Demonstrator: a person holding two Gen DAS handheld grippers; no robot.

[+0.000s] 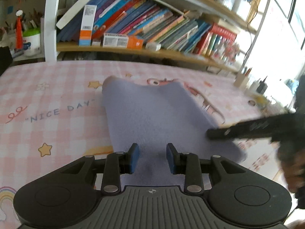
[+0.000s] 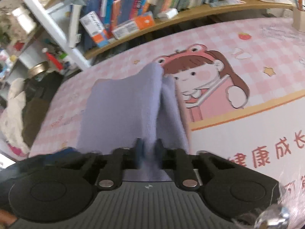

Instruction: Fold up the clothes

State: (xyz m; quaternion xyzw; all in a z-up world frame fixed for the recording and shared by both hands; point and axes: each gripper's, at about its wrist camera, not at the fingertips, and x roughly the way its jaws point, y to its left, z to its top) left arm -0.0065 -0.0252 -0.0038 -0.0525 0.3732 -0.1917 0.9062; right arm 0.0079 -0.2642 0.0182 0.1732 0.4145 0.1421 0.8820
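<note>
Lavender cloth (image 1: 152, 112), a soft knit garment, lies on the surface (image 1: 57, 95), which is covered by a pink checked mat printed with stars, the words "NICE DAY" and a cartoon girl (image 2: 205, 80) in a frog hat. Left wrist view: left gripper (image 1: 152, 157) is above the near edge of the cloth with its blue-padded fingers (image 1: 134, 157) spread well apart; nothing is between them, only flat fabric underneath. The cloth runs away from this camera as a roughly rectangular panel, and its far edge dips in the middle. Right gripper (image 1: 211, 133) enters that view from the right as a dark, motion-blurred bar, its tip at the cloth's right edge. Right wrist view: right gripper (image 2: 149, 148) has its fingers drawn close together with a ridge of the lavender fabric pinched between them; the pinched part rises off the surface as a raised fold running away from the camera, with the cloth falling away to either side. This view is blurred around the fingers, so the exact pad contact cannot be made out. The cloth partly overlaps the cartoon girl print on its right side. Behind the surface, a wooden bookshelf (image 1: 133, 50) holds a leaning row of colourful books (image 1: 143, 21) and a few small boxes (image 1: 122, 41). At the far left of the right wrist view a glass jar with a metal lid (image 2: 38, 69) stands among clutter beside the surface.
</note>
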